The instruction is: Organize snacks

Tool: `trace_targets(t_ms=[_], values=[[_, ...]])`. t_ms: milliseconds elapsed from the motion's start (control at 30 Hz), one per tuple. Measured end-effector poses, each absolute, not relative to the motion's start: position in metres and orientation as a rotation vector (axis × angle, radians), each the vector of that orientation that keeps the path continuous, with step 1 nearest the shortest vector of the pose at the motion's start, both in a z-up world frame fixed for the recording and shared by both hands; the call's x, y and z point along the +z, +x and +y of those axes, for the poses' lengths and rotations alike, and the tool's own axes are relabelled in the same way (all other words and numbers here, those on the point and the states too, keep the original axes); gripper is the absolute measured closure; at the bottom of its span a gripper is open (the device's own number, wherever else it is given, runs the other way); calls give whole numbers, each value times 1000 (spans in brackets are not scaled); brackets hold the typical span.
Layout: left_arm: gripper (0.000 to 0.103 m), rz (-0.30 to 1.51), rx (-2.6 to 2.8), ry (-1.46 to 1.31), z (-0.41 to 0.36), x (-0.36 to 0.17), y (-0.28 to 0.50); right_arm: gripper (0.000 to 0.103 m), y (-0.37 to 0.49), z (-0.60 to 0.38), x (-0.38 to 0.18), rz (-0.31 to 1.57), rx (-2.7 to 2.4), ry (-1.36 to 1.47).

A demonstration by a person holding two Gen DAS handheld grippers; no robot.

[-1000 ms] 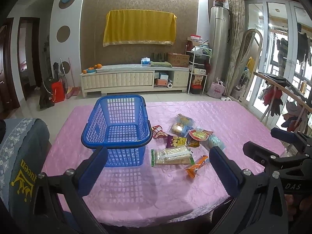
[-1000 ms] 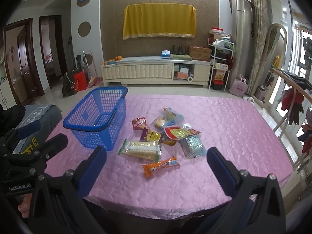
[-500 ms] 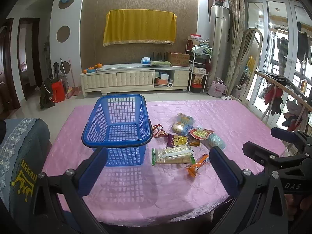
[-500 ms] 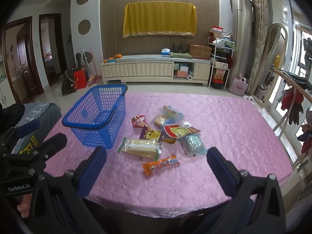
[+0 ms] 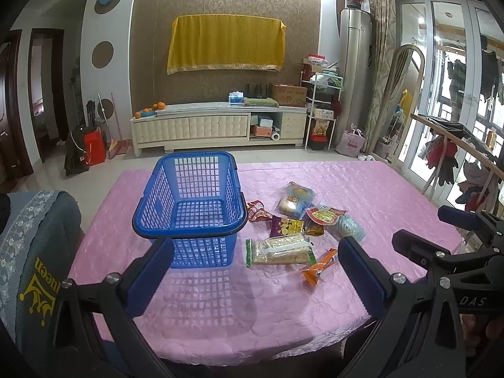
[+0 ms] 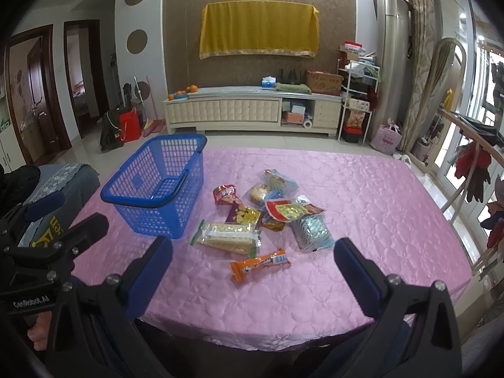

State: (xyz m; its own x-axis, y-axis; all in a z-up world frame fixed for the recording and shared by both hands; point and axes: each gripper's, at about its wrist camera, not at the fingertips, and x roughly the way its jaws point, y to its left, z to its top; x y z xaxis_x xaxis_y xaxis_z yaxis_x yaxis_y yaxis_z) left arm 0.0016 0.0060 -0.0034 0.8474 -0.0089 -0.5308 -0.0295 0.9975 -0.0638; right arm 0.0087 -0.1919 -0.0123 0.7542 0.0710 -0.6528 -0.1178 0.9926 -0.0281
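Big bare pink worktop right of snack pile: easy way in. Bare strip along near edge too. Blue basket stands on left, top open, handle folded down on near rim. Narrow gap between basket and cracker pack. Snacks lie close, some overlap.

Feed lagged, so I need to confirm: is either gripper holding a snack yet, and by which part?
Nothing is held. The left gripper and right gripper are both open and empty; the snack packets lie on the pink tablecloth beside the blue basket.
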Motion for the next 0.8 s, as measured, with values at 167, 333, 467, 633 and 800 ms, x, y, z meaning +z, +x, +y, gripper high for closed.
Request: trace_targets(t_ms=[167, 333, 467, 633, 800], values=[[0, 559, 14, -66, 6, -2, 3, 0, 11, -192, -12, 709, 106, -68], [0, 559, 16, -62, 6, -1, 3, 0, 10, -192, -12, 709, 104, -66], [0, 555, 14, -63, 6, 0, 3, 0, 9, -193, -11, 699, 110, -54], [0, 547, 18, -51, 5, 4, 4, 0, 8, -192, -8, 693, 117, -54], [0, 538, 17, -45, 4, 12, 7, 0, 9, -194, -1, 681, 130, -50]])
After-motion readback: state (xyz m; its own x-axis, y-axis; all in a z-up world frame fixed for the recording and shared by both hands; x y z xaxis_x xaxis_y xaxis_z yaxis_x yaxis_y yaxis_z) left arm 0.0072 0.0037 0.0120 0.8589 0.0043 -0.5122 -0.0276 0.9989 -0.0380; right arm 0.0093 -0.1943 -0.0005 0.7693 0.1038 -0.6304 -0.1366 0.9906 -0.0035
